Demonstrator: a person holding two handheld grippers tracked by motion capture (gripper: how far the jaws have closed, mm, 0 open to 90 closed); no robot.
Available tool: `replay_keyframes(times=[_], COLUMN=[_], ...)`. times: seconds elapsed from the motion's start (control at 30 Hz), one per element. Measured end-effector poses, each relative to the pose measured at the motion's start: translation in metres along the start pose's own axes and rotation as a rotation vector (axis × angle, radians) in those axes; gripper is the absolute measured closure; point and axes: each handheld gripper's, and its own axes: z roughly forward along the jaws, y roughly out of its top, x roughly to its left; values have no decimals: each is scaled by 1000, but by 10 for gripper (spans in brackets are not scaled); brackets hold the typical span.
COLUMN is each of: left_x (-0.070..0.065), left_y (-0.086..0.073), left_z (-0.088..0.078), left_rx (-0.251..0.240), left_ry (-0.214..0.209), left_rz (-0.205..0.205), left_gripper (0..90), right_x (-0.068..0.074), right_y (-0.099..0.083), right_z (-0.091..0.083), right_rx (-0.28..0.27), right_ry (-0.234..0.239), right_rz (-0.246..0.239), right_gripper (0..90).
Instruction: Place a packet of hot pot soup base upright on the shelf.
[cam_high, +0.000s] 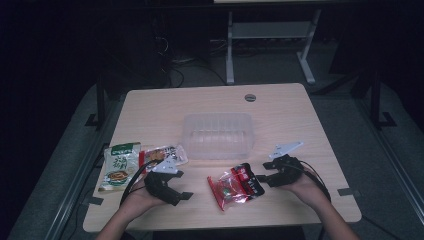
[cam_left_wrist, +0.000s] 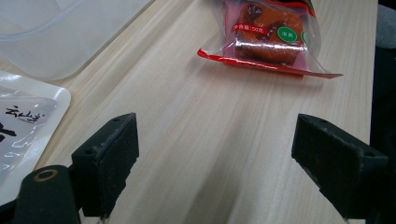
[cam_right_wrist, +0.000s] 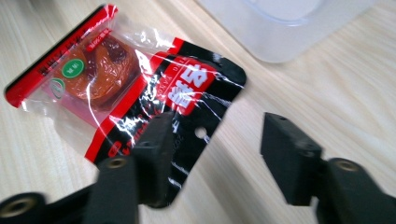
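A red and black snack packet (cam_high: 235, 186) with a clear window lies flat on the wooden table (cam_high: 280, 107), near its front edge. My right gripper (cam_high: 262, 172) sits just right of it. In the right gripper view the jaws (cam_right_wrist: 219, 149) stand apart, one of them over the packet's (cam_right_wrist: 140, 88) black end, and the pads press on nothing. My left gripper (cam_high: 182, 197) rests left of the packet, pointing toward it. Its jaws (cam_left_wrist: 229, 154) are wide open over bare wood, with the packet (cam_left_wrist: 271, 37) ahead of them.
A clear plastic container (cam_high: 218, 135) stands behind the packet at the table's middle. A green snack bag (cam_high: 119, 165) and a pale packet (cam_high: 162, 154) lie at the left, close to my left hand. White table legs (cam_high: 230, 50) stand beyond the far edge.
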Motion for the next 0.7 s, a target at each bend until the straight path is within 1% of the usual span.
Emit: replay_keyframes(times=[0.03,0.07,0.13,0.2,0.23,0.3,0.37,0.4,0.43,0.47,0.53,0.57,0.6,0.7], left_x=[-2,-3,-3,-5,-6,-8,-10,-15,-16,-16,-22,-24,-26,-31], left_y=[1,1,2,3,5,9,11,17,19,19,29,32,37,49], left_z=[-1,-1,-2,-3,-3,-3,-2,-1,0,0,8,11,15,27], left_rx=[-12,-8,-8,-22,-28,-33,-39,-44,-45,-45,-38,-32,-34,-10], left_ry=[1,1,5,8,6,3,0,-17,-29,-29,-56,-70,-78,-87], left_rz=[-12,-14,-16,-35,-42,-39,-35,-33,-33,-33,-21,-10,-10,27], left_gripper=[166,168,169,181,204,212,237,266,329,367,449,515,552,599], right_x=[0,0,1,1,1,1,1,1,1,1,0,-1,-2,-5], right_y=[-2,-5,-8,-11,-13,-17,-21,-26,-28,-29,-29,-28,-27,-26], right_z=[-3,-7,-11,-13,-14,-16,-18,-21,-22,-22,-23,-23,-23,-22], right_rx=[-9,-23,-36,-43,-45,-55,-58,-59,-64,-64,-67,-73,-77,-79], right_ry=[2,-6,-16,-24,-30,-43,-43,-47,-47,-47,-50,-54,-50,-48], right_rz=[14,6,17,18,22,30,35,37,39,34,34,30,33,38], right_gripper=[392,369,336,317,304,294,289,285,284,281,278,276,275,275])
